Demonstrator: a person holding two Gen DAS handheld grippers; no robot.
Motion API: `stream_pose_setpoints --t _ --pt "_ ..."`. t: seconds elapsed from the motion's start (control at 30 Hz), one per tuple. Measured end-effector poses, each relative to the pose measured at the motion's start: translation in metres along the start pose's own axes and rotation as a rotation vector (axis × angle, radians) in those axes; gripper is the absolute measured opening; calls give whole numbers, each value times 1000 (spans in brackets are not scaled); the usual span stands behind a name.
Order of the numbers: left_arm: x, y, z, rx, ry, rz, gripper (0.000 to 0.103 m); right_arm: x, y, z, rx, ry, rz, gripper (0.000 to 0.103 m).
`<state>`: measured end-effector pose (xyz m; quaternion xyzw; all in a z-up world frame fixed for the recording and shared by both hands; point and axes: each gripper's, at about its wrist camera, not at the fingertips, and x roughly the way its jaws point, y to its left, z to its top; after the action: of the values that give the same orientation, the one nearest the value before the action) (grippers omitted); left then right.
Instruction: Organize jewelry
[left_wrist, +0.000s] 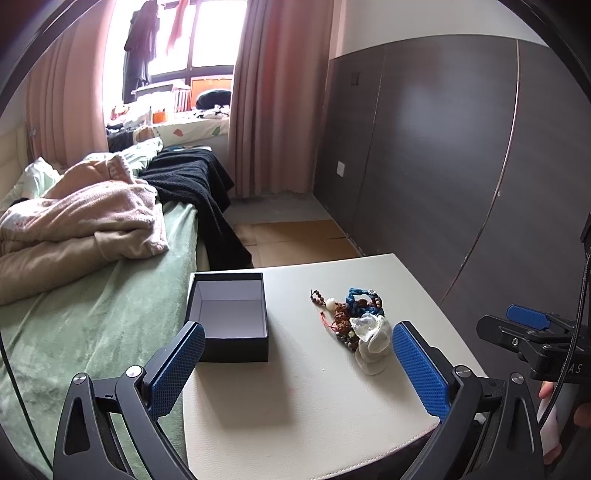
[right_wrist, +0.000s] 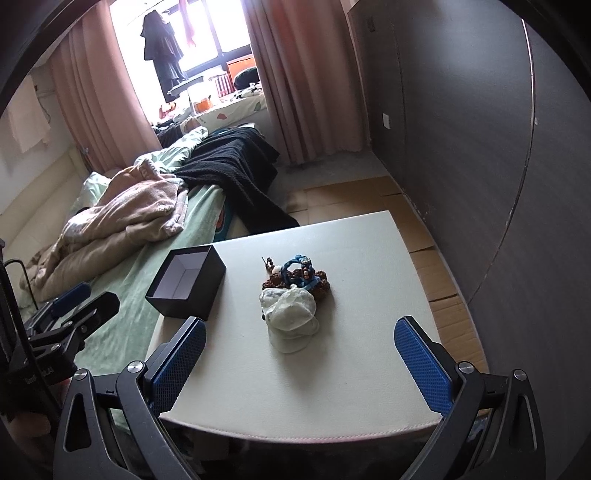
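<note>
A pile of jewelry (left_wrist: 351, 314) lies on the white table (left_wrist: 314, 387): brown bead bracelets, a blue cord piece and a clear white pouch (left_wrist: 373, 343). An open black box (left_wrist: 229, 317) with a pale empty inside stands at the table's left edge. My left gripper (left_wrist: 299, 369) is open and empty, near the front edge, between box and pile. In the right wrist view the pile (right_wrist: 295, 280), the pouch (right_wrist: 291, 314) and the box (right_wrist: 186, 282) show. My right gripper (right_wrist: 299, 362) is open and empty, just in front of the pouch.
A bed with a green sheet (left_wrist: 92, 325), pink blankets and a black throw lies left of the table. A dark wardrobe wall (left_wrist: 461, 166) runs along the right. Cardboard sheets (right_wrist: 436, 273) cover the floor behind and right of the table.
</note>
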<state>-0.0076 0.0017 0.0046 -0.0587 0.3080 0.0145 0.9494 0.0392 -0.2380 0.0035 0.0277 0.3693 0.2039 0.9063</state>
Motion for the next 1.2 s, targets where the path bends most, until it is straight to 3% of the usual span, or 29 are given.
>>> stream_pose_setpoints --t 1.2 --pt "-3 -5 2 2 -5 -10 101 -4 -1 2 0 -2 -2 103"
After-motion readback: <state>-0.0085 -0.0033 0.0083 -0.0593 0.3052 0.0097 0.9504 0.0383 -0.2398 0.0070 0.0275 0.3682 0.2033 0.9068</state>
